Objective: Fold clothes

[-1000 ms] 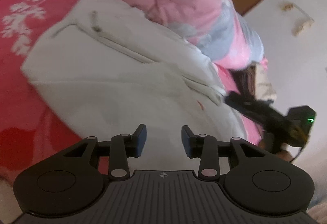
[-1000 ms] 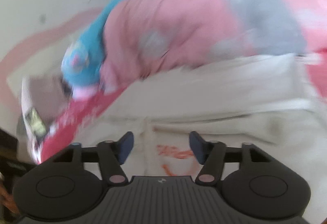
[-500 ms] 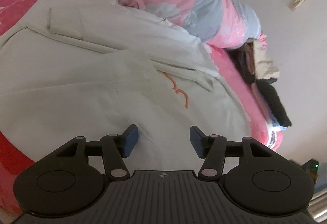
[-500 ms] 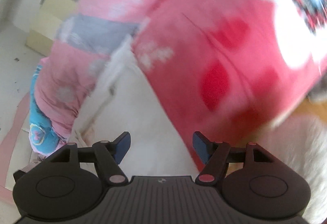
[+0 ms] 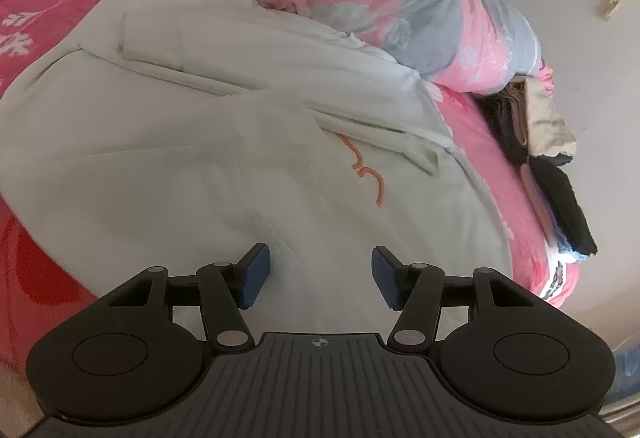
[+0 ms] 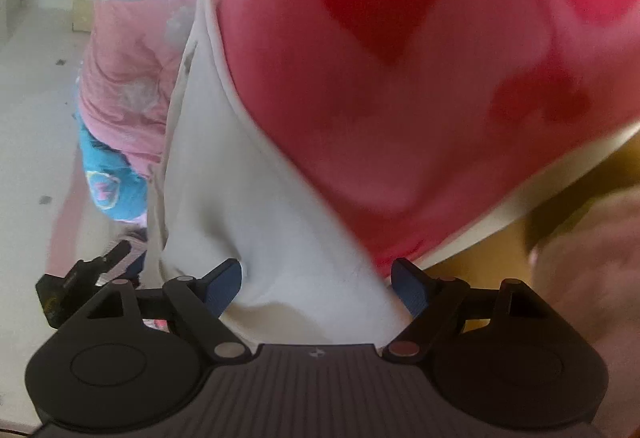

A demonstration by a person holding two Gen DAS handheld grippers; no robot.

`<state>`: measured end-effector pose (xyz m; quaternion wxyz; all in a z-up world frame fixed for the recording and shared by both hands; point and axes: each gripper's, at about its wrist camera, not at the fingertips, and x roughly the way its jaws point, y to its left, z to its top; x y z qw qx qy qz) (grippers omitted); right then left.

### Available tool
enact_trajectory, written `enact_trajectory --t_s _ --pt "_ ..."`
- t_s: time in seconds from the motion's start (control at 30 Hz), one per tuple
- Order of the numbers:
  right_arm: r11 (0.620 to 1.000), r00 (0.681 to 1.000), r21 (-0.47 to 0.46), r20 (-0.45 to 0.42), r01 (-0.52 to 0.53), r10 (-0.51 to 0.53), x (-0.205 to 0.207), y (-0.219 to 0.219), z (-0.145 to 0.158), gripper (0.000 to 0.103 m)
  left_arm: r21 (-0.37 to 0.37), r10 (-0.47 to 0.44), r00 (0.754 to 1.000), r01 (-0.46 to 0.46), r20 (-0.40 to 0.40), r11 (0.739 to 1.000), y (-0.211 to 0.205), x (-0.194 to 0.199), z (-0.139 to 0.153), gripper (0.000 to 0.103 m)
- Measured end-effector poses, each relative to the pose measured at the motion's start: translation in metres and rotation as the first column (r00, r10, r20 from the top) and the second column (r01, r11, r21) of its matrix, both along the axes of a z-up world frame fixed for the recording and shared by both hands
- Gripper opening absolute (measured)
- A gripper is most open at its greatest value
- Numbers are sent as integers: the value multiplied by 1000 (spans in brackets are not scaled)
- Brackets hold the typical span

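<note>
The right gripper (image 6: pixel 316 288) is opening its jaws, and a corner of the white garment (image 6: pixel 256 198) lies between the pads, not pinched. Beyond that corner the cloth runs ahead along the red-and-pink bedsheet (image 6: pixel 400 118). The left gripper (image 5: pixel 320 274) hovers with jaws apart and empty just above the same white garment (image 5: pixel 160 166), whose orange lettering (image 5: pixel 366 174) sits ahead of its right pad. The likely slip: closing the right jaws on too thin an edge, or catching the sheet underneath, would drag the bedding and rumple the fold.

Blurred bedsheet (image 6: pixel 400 118), perhaps heart-patterned.
</note>
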<state>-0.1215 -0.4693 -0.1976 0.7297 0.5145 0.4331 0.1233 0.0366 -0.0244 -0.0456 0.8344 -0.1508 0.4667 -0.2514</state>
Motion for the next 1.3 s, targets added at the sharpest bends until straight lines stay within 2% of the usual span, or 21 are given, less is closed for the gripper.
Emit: enact_trajectory --t_s 0.07,0.17,0.2,0.23,0.27,0.3,0.4,0.6,0.77,0.87,0.9,0.97,1.0,1.03,1.07,1.17,1.23,1.3 --pt "1000 1000 14 12 7 -7 -1 8 -3 74 -1 6 1000 -6 8 1000 3 -2 3 56" --pt "999 999 32 37 34 -35 -8 14 0 45 -7 16 1000 -16 21 1000 10 -6 8 56" --pt "999 998 34 42 38 -39 -11 16 4 29 -13 21 999 -21 28 1000 13 -8 10 56" --pt "999 998 35 40 38 -39 -13 18 10 18 -18 26 999 -26 35 999 16 -9 12 56" --pt "999 999 37 38 38 -39 -15 19 17 11 -24 33 999 -32 42 999 19 -11 14 56" --pt "998 998 40 33 43 -44 -17 21 23 6 -29 40 998 -38 50 999 23 -12 15 56" --pt "997 994 63 93 53 -59 -29 20 52 5 -44 63 995 -60 72 997 35 -18 20 56" --pt "999 945 10 325 31 -32 1 28 142 4 -59 112 985 -105 133 993 59 -25 28 56" --pt "998 904 -52 428 32 -7 79 27 191 5 -25 128 977 -125 173 992 69 -23 29 56" --pt "998 918 -42 396 54 -33 134 16 186 6 9 125 972 -130 199 992 71 -20 27 56" --pt "999 934 -23 356 49 -38 152 12 175 8 22 124 971 -131 207 991 71 -18 26 56" --pt "999 962 20 270 40 -43 188 4 153 22 44 118 970 -130 212 990 70 -13 23 56" --pt "999 976 15 210 48 -50 203 6 142 45 51 119 971 -132 209 990 70 -10 21 56" --pt "997 986 -22 154 68 -64 210 6 132 59 54 120 972 -133 202 990 71 -7 19 56" --pt "994 992 -63 98 86 -80 217 7 122 61 54 121 973 -134 195 990 72 -5 18 56" --pt "993 993 -75 80 91 -85 205 6 113 61 51 149 970 -161 191 986 85 1 23 56" --pt "992 989 -65 102 110 -104 184 4 117 68 41 176 966 -187 191 981 101 2 37 56" --pt "986 981 -92 144 141 -127 162 0 127 72 57 211 953 -228 217 972 122 0 62 56"
